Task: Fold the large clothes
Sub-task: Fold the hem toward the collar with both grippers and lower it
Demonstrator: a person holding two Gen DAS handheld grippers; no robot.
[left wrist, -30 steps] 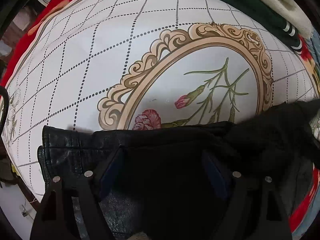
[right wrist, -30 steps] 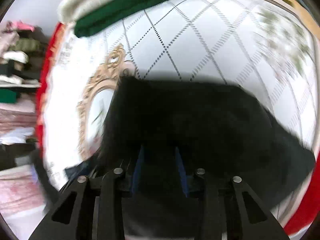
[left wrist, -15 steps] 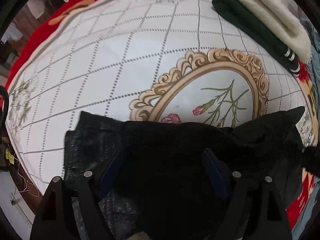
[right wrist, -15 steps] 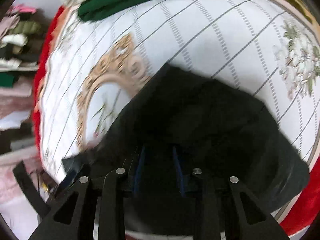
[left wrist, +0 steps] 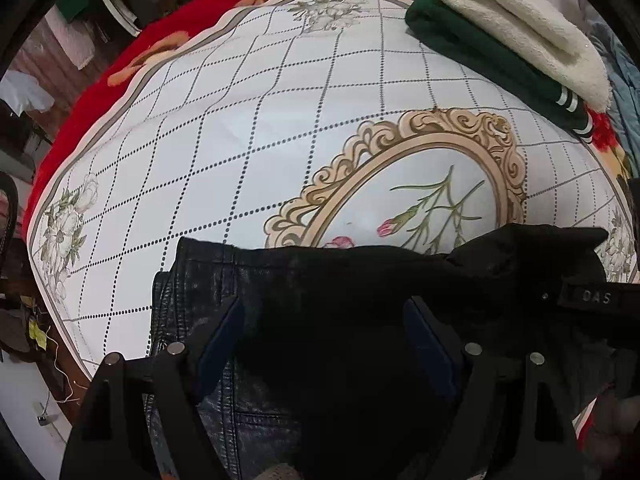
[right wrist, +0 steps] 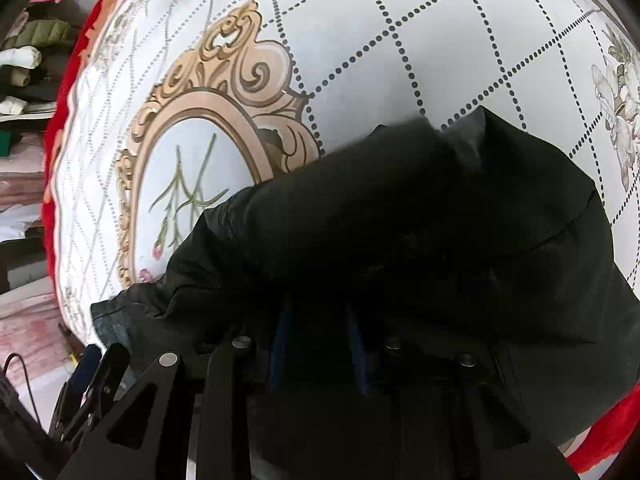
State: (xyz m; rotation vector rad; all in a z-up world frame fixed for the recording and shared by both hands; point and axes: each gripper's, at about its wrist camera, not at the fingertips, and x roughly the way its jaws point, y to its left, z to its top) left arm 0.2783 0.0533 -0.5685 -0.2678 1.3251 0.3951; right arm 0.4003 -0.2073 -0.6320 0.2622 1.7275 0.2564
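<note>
Even, bright indoor light, no hard shadows. White sheet (left wrist: 248,128) is well exposed and sharp in the left view; strong fisheye bending and dark vignette at corners in both. Black jacket (left wrist: 360,320) is underexposed, folds nearly lost. Right view is slightly soft, motion blur on the sheet's far-left grid. No glare.

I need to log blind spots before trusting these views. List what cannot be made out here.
- Left gripper, left wrist view: the black jacket fills the gap, so any grip is hidden.
- Right gripper, right wrist view: fingertips buried in jacket folds.
- Jacket's near half: cut off by the bottom edge in both views.
- Green garment: partly covered by the cream garment.
</note>
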